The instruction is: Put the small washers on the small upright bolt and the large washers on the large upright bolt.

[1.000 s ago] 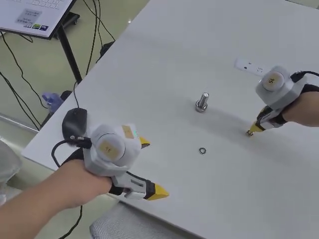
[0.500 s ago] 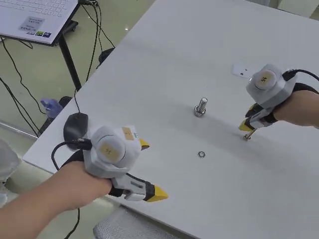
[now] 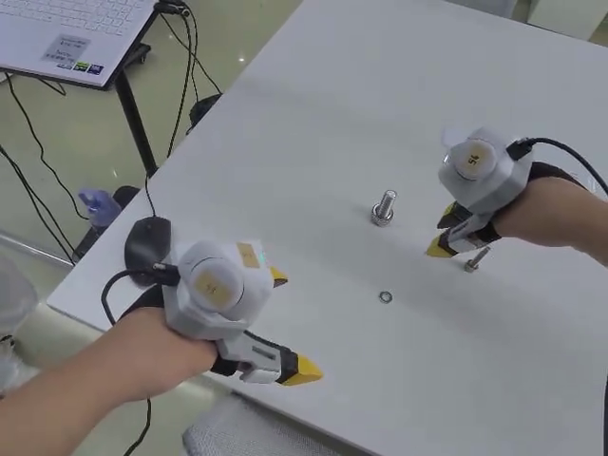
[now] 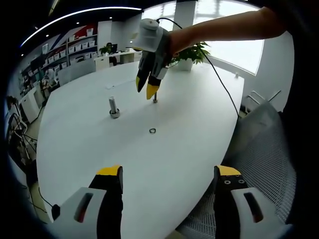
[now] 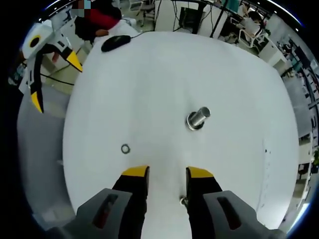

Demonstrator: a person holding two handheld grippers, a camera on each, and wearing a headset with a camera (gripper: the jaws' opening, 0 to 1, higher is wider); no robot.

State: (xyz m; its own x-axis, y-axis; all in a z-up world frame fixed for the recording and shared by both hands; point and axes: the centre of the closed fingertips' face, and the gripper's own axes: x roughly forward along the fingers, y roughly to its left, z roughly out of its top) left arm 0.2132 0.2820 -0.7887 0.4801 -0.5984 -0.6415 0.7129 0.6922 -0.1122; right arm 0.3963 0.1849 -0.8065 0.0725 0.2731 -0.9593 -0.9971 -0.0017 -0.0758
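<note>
Relative to the large upright bolt (image 3: 383, 208), the right gripper (image 3: 442, 239) has shifted toward frame left since one second ago. It has come off the small upright bolt (image 3: 472, 258), which it touched then and which now stands free just right of the yellow tip, centre right of the head view. One washer (image 3: 385, 297) lies flat on the white table (image 3: 313, 114) just below frame centre, directly below the large bolt and apart from both bolts and both grippers. It appears to be a thin, stiff metal ring, light, and lying flush on a smooth top, so it is likely to skid under a sideways push. Take hold across its outer rim with the jaw tips pressed down to the table, or tip one edge up first. Its size suggests the small bolt, though this cannot be confirmed. Both bolts stand head down and look unfixed, so a nudge could topple them. The left gripper (image 3: 290, 323), at lower left of the head view, hangs over the near table edge with its jaws spread wide, holding nothing and touching nothing. In the right gripper view, that gripper's jaws stand a moderate gap apart and are empty. The small bolt sits low in that frame, close by the inner side of the right-hand jaw; whether it touches the jaw cannot be told.
</note>
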